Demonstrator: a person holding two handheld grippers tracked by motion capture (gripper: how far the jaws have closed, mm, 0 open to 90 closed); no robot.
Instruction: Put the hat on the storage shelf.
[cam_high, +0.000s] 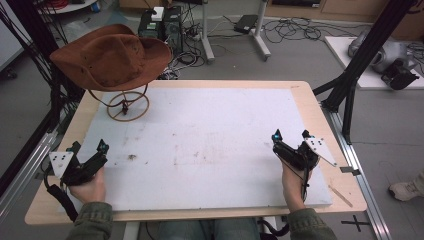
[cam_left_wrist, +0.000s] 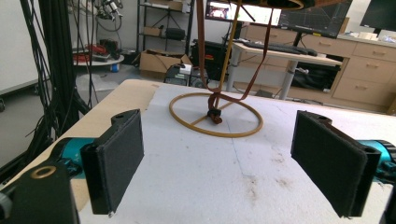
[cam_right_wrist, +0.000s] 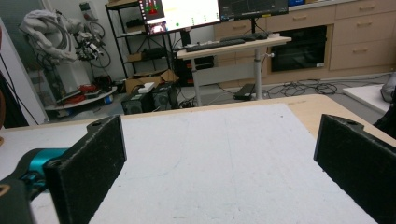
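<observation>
Both tools, left (cam_high: 89, 150) and right (cam_high: 291, 135), spread wide and empty, brown hat (cam_high: 112, 56) on its stand (cam_high: 128, 105) at the table's far left

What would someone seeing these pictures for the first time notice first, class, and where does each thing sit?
The eye goes first to the brown hat perched on a wire stand at the table's far left corner. Next come the two open hand-held grippers near the front edge, the left hand-held gripper and the right hand-held gripper, resting over the white board that covers most of the wooden table.
</observation>
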